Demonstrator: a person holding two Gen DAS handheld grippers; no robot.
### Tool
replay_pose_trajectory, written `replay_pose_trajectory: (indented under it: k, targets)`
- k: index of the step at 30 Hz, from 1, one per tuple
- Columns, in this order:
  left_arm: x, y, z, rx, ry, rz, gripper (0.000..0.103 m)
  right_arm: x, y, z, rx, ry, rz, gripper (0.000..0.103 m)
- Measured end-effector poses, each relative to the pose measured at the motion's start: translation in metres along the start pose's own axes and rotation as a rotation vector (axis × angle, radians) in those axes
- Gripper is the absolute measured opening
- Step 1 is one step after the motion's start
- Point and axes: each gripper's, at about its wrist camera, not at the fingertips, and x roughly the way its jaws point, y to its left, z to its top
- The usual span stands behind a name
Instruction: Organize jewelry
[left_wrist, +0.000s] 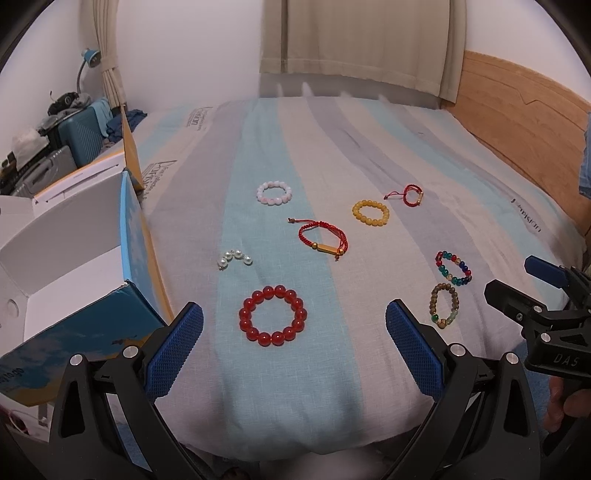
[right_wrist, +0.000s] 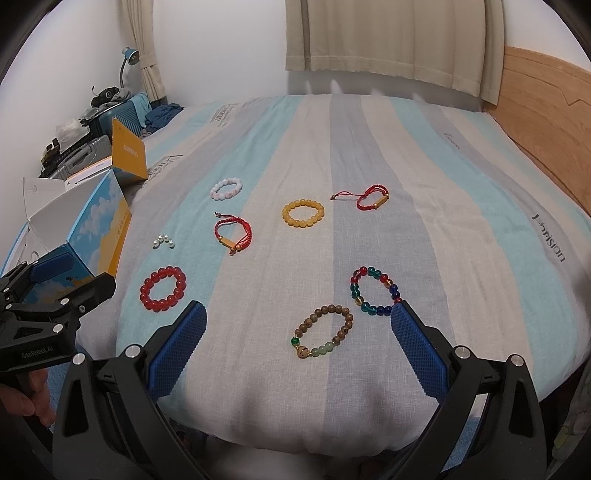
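Several bracelets lie spread on a striped bedspread (left_wrist: 369, 369). A red bead bracelet (left_wrist: 273, 315) (right_wrist: 163, 288) rests just ahead of my open left gripper (left_wrist: 294, 325). A brown wooden bead bracelet (right_wrist: 322, 331) (left_wrist: 444, 305) lies between the fingers of my open right gripper (right_wrist: 298, 324). A multicolour glass bracelet (right_wrist: 374, 290) (left_wrist: 453, 267) touches the right fingertip. Farther off are a yellow bracelet (left_wrist: 370, 212), a pink-white one (left_wrist: 274, 192), two red cord bracelets (left_wrist: 323, 240) (left_wrist: 408, 195) and a short pearl strand (left_wrist: 234, 258). Neither gripper holds anything.
An open blue-and-yellow cardboard box (left_wrist: 66, 258) (right_wrist: 92, 236) with a white inside stands at the bed's left edge. Suitcases and a desk lamp (left_wrist: 90, 59) are behind it. A wooden headboard (left_wrist: 517, 122) runs along the right. A hand (right_wrist: 26, 398) holds the left gripper's handle.
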Motion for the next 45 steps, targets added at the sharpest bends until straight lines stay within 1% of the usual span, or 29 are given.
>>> replay_pose_trajectory:
  k: [45]
  targets:
    - [0.0047,-0.0022,-0.0018,0.002,0.015,-0.005,0.097,-0.0037,0.0030,0.0034,-0.010,-0.006,-0.007,0.096]
